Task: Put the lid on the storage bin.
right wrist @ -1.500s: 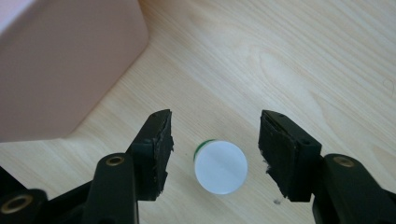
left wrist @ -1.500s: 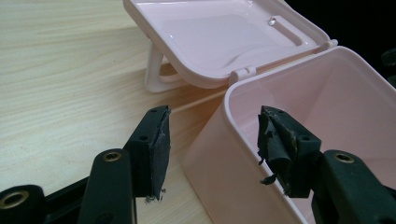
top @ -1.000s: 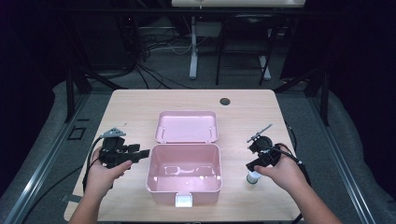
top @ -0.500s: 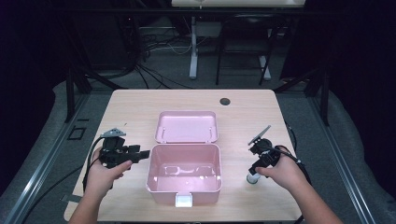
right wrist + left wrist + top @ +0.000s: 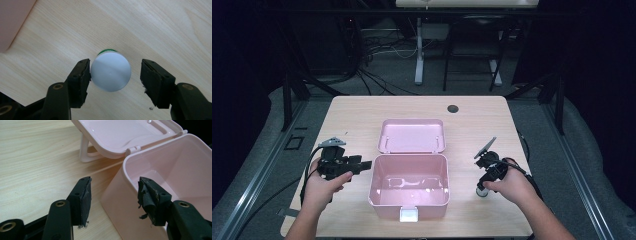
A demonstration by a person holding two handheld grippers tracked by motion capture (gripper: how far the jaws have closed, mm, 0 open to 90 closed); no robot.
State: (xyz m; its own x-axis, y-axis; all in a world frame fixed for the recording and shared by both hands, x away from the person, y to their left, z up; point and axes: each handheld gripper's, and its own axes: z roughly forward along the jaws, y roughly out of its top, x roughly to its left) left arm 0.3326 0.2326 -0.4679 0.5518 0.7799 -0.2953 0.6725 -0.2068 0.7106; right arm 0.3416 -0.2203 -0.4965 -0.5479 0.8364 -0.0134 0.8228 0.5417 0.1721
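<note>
The thing getting worked on here is a little bottle (image 5: 110, 72) with a round white cap. In the right gripper view I'm looking straight down on that cap, plain, smooth and matte, with a thin sliver of green peeking out from under its far edge. It's standing upright on the wooden table (image 5: 362, 112), off to the right of the pink box (image 5: 408, 185) and near the table's front edge. In the high view the bottle (image 5: 482, 191) is mostly tucked under the hand, so only a pale bit is showing there.

The right gripper (image 5: 113, 77) is pointing down over it with its jaws apart, one on each side of the cap. The left-hand jaw in that view looks like it's touching the cap or just about, while the other one is sitting clear of it with a gap of bare wood between. So it's straddling the bottle, not clamped on it.

The pink box is sitting open in the middle of the table, lid (image 5: 412, 135) flipped back flat behind it, with a white latch (image 5: 408, 215) on the front wall. The inside is looking bare and shiny.

The left gripper (image 5: 113, 200) is hovering just left of the box, jaws spread wide and holding nothing, aimed at the box's near corner.
</note>
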